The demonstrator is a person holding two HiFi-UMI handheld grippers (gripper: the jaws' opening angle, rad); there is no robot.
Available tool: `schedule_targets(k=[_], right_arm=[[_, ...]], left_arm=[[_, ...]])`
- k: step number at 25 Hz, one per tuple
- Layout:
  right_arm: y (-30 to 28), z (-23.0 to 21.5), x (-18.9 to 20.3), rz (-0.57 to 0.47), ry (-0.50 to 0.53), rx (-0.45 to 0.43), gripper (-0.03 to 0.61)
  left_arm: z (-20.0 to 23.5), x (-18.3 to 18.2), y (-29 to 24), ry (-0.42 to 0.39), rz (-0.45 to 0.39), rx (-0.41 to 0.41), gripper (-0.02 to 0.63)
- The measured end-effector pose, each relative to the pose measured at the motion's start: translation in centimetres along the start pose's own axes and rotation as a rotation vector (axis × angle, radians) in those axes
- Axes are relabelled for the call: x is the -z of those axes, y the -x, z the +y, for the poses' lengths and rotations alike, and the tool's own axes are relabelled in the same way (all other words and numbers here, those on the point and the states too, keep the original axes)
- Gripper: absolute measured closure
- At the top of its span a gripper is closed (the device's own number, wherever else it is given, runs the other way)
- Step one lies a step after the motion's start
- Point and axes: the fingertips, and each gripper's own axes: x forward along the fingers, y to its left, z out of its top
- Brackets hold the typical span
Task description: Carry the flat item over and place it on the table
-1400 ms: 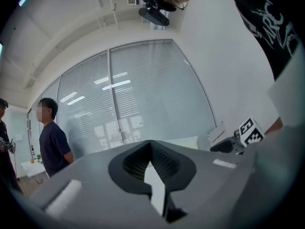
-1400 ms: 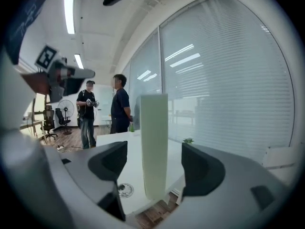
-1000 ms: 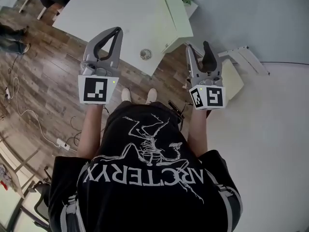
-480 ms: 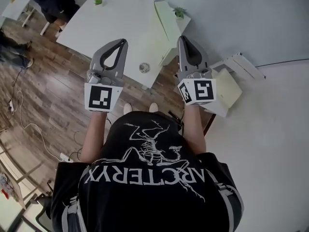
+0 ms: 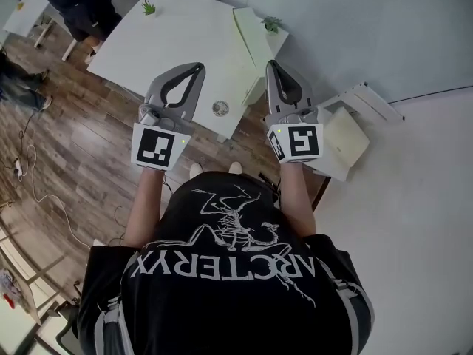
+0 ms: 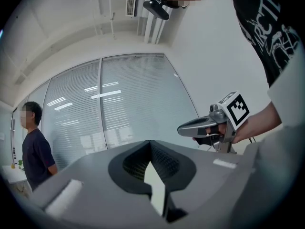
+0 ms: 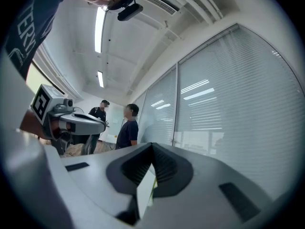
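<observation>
From the head view, a pale green flat panel (image 5: 250, 32) lies at the right edge of the white table (image 5: 170, 43), below and ahead of both grippers. My left gripper (image 5: 198, 68) is held in the air over the table's near corner, jaws shut and empty. My right gripper (image 5: 271, 65) hangs just right of the panel's near end, jaws shut with nothing seen between them. In the left gripper view the jaws (image 6: 150, 142) meet and the right gripper (image 6: 183, 126) shows at the side. In the right gripper view the jaws (image 7: 152, 146) are closed, with the left gripper (image 7: 102, 124) beside them.
Two small plants (image 5: 149, 7) (image 5: 272, 24) stand on the table, with a round grommet (image 5: 219, 109) near its corner. A white stand holding a pale yellow pad (image 5: 347, 135) sits to the right by the wall. Persons (image 7: 128, 125) stand beyond the table on wooden floor (image 5: 66, 146).
The right gripper's jaws, apart earlier with the green panel seen between them, are now shut. Both grippers have tilted up and drawn closer together above the table's corner.
</observation>
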Motion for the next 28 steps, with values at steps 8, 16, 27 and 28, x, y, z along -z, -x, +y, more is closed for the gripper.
schedule_targets(k=[8, 16, 27, 28], right_arm=[[0.0, 0.2, -1.0, -0.025, 0.042, 0.007, 0.568], [0.0, 0.4, -1.0, -0.017, 0.032, -0.007, 0.568], [0.3, -0.1, -1.2, -0.016, 0.047, 0.014, 0.568], [0.3, -0.2, -1.1, -0.015, 0.047, 0.015, 0.568]], left_arm=[[0.4, 0.1, -0.1, 0.016, -0.002, -0.020, 0.615], [0.9, 0.3, 0.3, 0.022, 0.004, -0.042, 0.615], [1.4, -0.3, -0.2, -0.036, -0.038, -0.042, 0.615], [1.4, -0.5, -0.3, -0.057, -0.052, -0.036, 0.615]])
